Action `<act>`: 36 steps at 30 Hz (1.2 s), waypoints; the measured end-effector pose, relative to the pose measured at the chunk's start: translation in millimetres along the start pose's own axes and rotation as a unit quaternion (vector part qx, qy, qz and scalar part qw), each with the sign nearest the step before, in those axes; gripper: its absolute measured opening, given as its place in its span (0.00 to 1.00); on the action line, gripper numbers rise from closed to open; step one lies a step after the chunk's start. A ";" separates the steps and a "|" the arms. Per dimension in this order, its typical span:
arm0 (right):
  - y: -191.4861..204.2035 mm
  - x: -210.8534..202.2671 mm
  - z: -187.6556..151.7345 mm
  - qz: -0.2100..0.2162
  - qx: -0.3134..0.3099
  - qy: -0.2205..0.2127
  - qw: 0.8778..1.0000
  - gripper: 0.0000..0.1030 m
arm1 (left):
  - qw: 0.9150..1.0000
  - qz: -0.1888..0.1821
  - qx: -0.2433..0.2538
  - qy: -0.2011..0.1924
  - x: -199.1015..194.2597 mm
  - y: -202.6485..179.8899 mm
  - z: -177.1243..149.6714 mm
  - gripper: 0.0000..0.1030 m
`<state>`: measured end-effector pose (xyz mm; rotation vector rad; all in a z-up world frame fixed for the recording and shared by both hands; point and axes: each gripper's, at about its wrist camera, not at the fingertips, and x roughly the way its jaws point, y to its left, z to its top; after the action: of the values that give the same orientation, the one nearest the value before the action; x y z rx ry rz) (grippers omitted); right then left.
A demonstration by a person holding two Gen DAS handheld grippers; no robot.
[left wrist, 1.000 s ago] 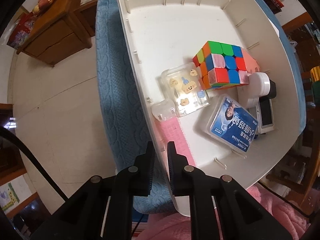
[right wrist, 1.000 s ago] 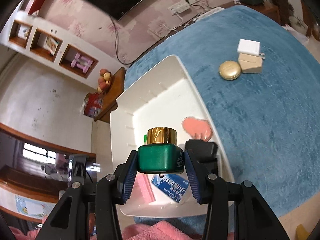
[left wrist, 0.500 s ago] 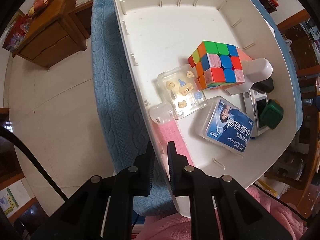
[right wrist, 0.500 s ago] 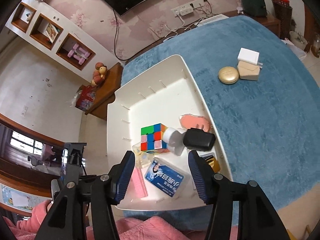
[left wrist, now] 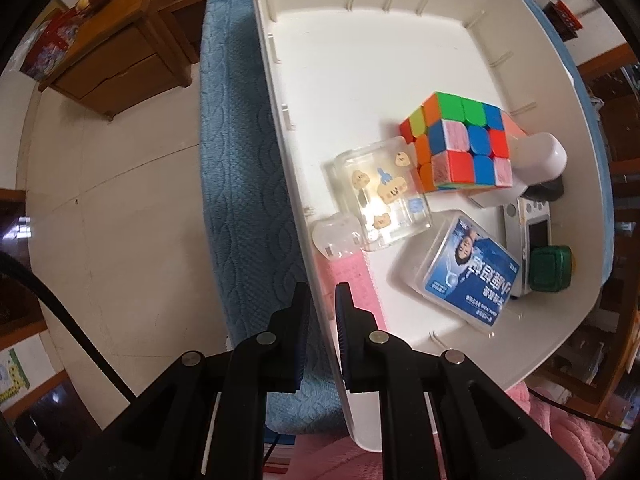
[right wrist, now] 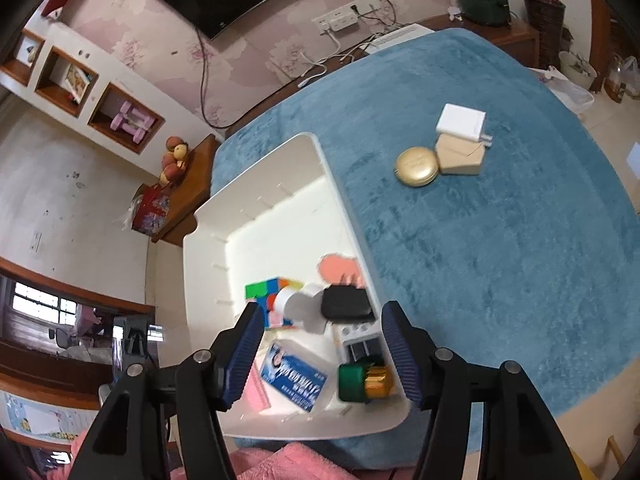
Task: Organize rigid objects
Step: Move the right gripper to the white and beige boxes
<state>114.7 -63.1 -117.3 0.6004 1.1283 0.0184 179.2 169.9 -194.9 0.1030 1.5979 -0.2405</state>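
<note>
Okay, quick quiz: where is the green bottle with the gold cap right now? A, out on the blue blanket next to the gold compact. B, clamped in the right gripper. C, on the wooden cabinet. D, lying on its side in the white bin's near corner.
D: the green bottle lies on its side in the white bin by the near wall, and the right gripper above it is open with nothing in it.
</note>
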 end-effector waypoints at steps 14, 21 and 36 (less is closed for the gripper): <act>-58.7 15.6 94.3 -0.034 0.034 -0.026 0.999 0.60 | 0.996 0.033 -0.085 0.024 7.6 7.8 19.2 0.14; -92.1 46.5 140.0 -0.055 0.047 -0.029 0.997 0.60 | 0.988 0.044 -0.144 0.036 10.8 14.3 24.9 0.14; -128.2 117.9 189.0 -0.083 0.050 0.001 0.995 0.66 | 0.971 0.087 -0.217 0.055 16.3 18.3 32.4 0.16</act>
<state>291.9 -218.1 -220.6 0.5942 1.1826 -0.1823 214.0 179.3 -213.6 -0.0842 1.7055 0.2569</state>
